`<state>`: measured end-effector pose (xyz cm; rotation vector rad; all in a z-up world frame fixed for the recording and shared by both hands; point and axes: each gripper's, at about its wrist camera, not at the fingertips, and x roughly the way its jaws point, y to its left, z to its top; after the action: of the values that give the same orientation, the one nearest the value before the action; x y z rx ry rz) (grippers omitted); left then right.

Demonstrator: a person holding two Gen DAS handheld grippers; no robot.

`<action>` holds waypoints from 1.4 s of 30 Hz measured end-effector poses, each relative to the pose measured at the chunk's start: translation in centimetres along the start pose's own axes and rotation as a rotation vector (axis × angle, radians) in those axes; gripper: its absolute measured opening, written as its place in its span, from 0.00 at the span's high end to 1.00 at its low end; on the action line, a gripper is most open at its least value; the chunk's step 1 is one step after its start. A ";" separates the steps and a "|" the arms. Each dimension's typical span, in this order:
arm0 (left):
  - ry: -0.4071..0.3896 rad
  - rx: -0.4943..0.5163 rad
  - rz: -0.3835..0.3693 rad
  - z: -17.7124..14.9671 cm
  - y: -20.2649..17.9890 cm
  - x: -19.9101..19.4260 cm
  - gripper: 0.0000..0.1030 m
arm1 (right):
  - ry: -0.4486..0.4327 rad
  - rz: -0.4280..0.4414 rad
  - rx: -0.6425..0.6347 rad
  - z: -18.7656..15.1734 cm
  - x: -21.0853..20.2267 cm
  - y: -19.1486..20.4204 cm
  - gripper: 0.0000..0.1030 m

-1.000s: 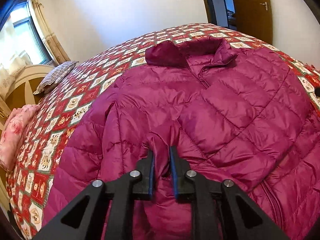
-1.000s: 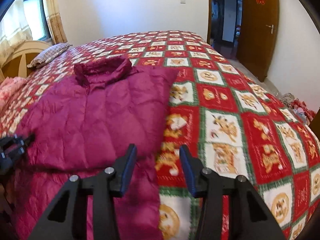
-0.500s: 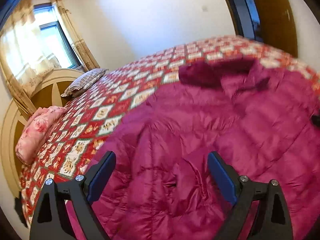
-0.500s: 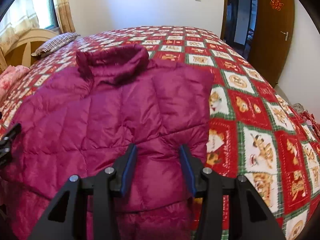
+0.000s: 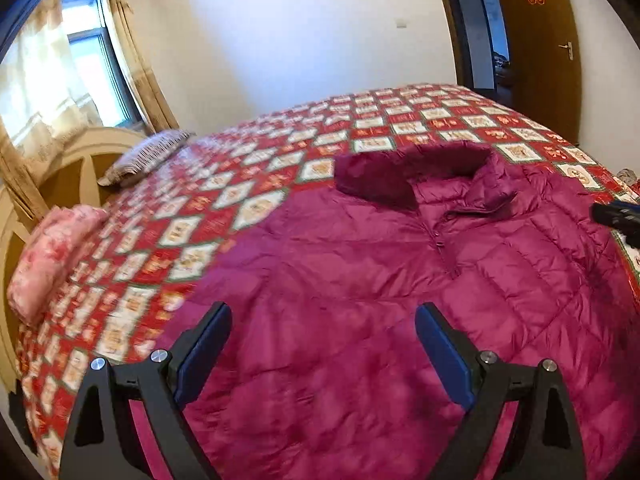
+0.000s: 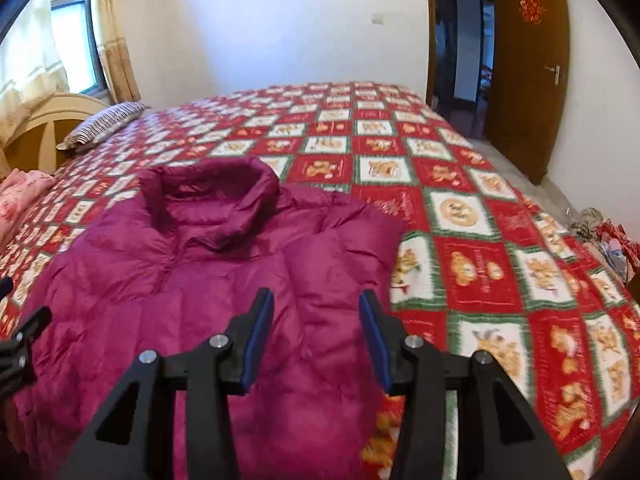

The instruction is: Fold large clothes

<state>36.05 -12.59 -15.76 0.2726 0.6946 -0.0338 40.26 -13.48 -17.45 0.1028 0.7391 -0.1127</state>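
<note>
The bed, under a red, white and green checked quilt, fills both views, with bare quilt far of and right of the jacket. The magenta puffer jacket lies flat on the near part of the bed, collar far, zip closed; its right edge runs straight, close to the right gripper. The brown door at far right carries a red ornament, too small to read. A striped pillow and a pink pillow sit at the far left by the headboard.

The left gripper hovers over the jacket's left part, jaws spread wide, nothing between them. The right gripper's jaws stand partly apart above the jacket, gripping nothing. Only the right view shows floor clutter beyond the bed's right edge.
</note>
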 end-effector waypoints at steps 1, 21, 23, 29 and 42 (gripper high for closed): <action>0.026 0.000 0.024 -0.1 -0.6 1.5 0.09 | 0.013 -0.018 -0.005 -0.2 1.3 0.2 0.53; 0.106 0.006 0.109 -2.6 -1.7 6.9 0.07 | 0.059 -0.038 -0.009 -2.9 5.3 0.2 0.53; 0.109 0.001 0.104 -2.6 -1.6 6.9 0.06 | 0.059 -0.044 -0.015 -2.9 5.3 0.2 0.53; 0.117 -0.025 0.075 -2.7 -1.0 7.0 0.06 | 0.052 -0.065 -0.024 -3.1 5.2 0.4 0.53; 0.127 -0.050 0.046 -2.5 -0.5 7.5 0.05 | -0.009 -0.005 -0.115 -3.8 -0.4 3.4 0.37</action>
<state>40.15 -11.93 -22.50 0.2435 0.8144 0.0448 37.91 -9.61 -19.78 -0.0094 0.7357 -0.0747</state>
